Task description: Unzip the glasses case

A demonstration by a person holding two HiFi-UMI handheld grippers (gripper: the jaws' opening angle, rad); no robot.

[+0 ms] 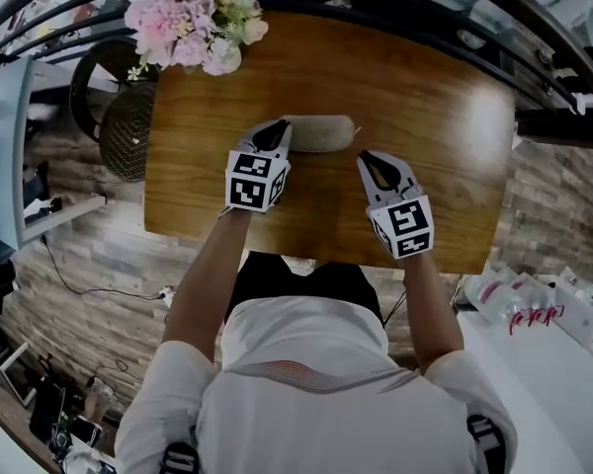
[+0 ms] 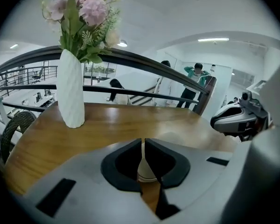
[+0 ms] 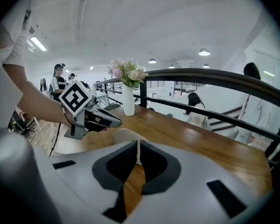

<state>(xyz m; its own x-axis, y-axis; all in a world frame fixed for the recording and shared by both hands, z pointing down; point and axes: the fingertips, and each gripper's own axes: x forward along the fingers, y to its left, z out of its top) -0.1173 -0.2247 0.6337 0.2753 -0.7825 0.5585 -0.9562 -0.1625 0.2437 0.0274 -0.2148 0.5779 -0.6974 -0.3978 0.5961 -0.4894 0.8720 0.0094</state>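
Note:
A beige oval glasses case (image 1: 321,133) lies on the wooden table (image 1: 425,97), zipped as far as I can see. My left gripper (image 1: 280,126) is shut, its tips at the case's left end; in the left gripper view (image 2: 143,144) the case (image 2: 148,171) shows just behind the closed jaws, and I cannot tell if they touch it. My right gripper (image 1: 364,157) is shut and empty, a little nearer me than the case's right end. In the right gripper view (image 3: 138,146) the case (image 3: 123,136) lies just ahead, beside the left gripper (image 3: 115,121).
A white vase (image 2: 70,90) of pink flowers (image 1: 193,18) stands at the table's far left corner. A dark railing (image 1: 534,28) runs behind the table. A woven chair (image 1: 127,131) stands off the left edge. People stand in the background.

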